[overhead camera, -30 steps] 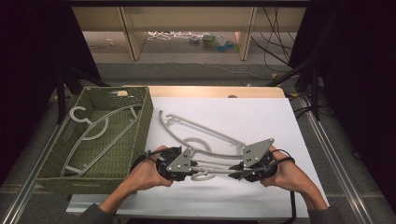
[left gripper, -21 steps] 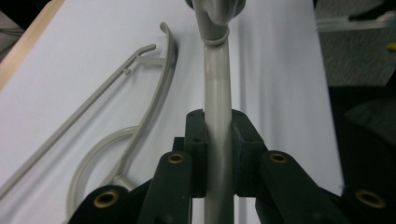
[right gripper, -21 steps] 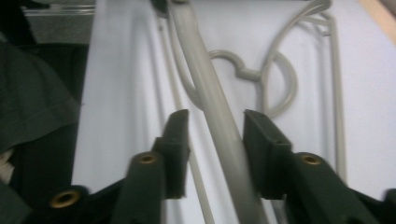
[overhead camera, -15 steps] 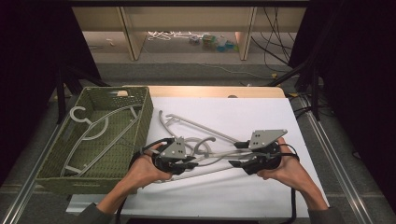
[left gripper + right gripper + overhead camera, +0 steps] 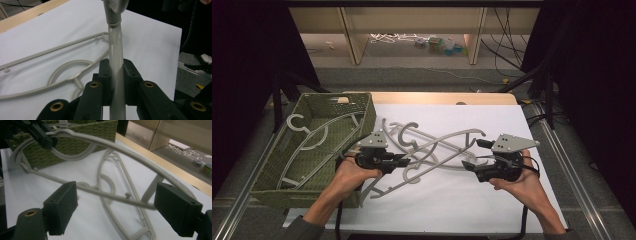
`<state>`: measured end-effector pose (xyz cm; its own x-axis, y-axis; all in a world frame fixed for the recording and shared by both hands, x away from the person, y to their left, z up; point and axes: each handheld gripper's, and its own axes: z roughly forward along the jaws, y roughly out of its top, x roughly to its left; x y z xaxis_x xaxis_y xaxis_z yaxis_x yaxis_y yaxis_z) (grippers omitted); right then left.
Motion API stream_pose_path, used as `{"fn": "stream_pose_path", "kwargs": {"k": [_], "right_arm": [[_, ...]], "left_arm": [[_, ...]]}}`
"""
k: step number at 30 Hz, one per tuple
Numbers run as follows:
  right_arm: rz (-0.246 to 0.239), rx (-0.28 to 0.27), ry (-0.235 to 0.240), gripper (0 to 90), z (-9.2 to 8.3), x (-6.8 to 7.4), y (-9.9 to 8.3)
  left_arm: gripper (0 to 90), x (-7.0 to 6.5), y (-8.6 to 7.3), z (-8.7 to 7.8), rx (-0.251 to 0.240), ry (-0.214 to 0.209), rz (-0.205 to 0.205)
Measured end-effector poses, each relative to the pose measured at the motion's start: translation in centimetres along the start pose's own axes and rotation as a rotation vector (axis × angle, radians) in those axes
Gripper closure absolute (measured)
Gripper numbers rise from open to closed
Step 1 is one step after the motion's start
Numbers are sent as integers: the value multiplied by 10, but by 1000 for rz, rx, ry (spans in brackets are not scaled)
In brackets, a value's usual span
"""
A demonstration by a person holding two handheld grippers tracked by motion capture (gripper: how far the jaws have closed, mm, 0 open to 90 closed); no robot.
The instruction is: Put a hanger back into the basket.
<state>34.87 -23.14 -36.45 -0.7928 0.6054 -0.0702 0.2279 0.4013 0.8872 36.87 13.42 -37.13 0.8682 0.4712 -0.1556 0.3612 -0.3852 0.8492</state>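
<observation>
My left gripper (image 5: 404,161) (image 5: 116,67) is shut on the bar of a grey plastic hanger (image 5: 447,142) (image 5: 115,37), which it holds tilted above the white sheet. The hanger's far arm arcs across the right gripper view (image 5: 130,152), where the left gripper (image 5: 41,133) grips it at top left. My right gripper (image 5: 474,154) (image 5: 118,205) stands wide open beside that arm's end, with nothing between its pads (image 5: 61,205). A second grey hanger (image 5: 412,131) (image 5: 62,72) (image 5: 110,185) lies flat on the sheet beneath.
A green woven basket (image 5: 272,185) (image 5: 82,133) stands at the left of the table with another grey hanger (image 5: 312,135) inside. The white sheet (image 5: 492,210) covers the wooden table (image 5: 437,97). Shelves and cables sit on the floor beyond.
The right gripper has opened and let go of the hanger, drawing slightly right. The left gripper has moved left toward the basket, lifting and turning the hanger.
</observation>
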Motion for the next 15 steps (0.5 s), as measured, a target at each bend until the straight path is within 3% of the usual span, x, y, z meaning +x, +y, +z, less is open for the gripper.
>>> {"fn": "stream_pose_path", "kwargs": {"k": [8, 9, 15], "right_arm": [[2, -17, -16, 176, -2, 9, -13], [6, -27, -31, 169, -1, 9, -16], [27, -4, -15, 171, 4, 9, -23]], "left_arm": [[793, -1, 11, -22, -85, -14, -64], [793, -2, 13, -25, -88, -17, -69], [793, -4, 27, -43, -104, -37, -90]]}}
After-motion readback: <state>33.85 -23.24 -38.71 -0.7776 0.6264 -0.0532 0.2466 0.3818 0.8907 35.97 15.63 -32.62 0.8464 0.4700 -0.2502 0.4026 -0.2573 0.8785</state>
